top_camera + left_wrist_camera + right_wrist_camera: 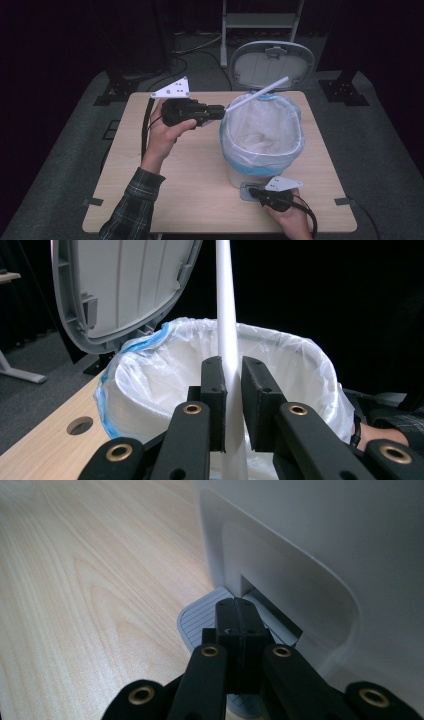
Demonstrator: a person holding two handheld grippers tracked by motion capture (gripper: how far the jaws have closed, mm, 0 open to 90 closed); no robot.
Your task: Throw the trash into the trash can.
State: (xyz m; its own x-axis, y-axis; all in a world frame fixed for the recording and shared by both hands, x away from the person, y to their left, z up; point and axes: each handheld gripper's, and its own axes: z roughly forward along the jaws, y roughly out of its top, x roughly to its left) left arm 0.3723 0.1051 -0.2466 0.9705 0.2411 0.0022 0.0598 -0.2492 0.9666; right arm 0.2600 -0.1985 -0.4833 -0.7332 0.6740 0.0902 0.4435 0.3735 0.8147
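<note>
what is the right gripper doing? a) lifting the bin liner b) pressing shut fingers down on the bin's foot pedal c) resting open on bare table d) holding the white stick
b: the right gripper has its fingers closed together and set on the ribbed grey pedal at the foot of the bin, whose lid stands open, while the left gripper holds the white stick.

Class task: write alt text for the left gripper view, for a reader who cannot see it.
The left gripper holds a white stick upright between its black fingers, above a white pedal bin lined with a clear bag. The bin's grey lid stands open behind.
</note>
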